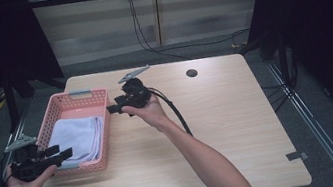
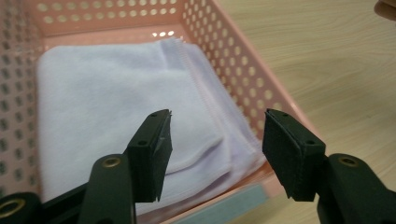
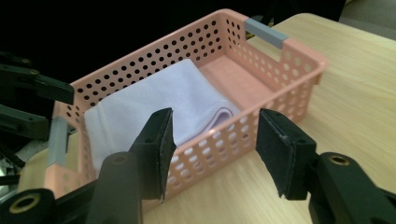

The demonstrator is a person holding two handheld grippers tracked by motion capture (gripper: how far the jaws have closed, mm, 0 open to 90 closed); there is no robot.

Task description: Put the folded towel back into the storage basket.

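With the folded towel [image 1: 78,136] lying flat inside the pink basket [image 1: 105,133] at nine o'clock on the table, you're holding the left gripper [image 1: 60,153] and right gripper [image 1: 112,108] wide open and empty, so the placing looks done.

Cloth [image 1: 78,135] in basket [image 1: 105,133] on table's [image 1: 221,130] left, left gripper [image 1: 64,152] at near end, right gripper [image 1: 112,108] beside far rim

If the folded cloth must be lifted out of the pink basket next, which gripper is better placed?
Probably the left gripper. Its open jaws stand just over the basket's near end, above the folded cloth. The right gripper, also open, stands outside the basket's long wall, over bare table.
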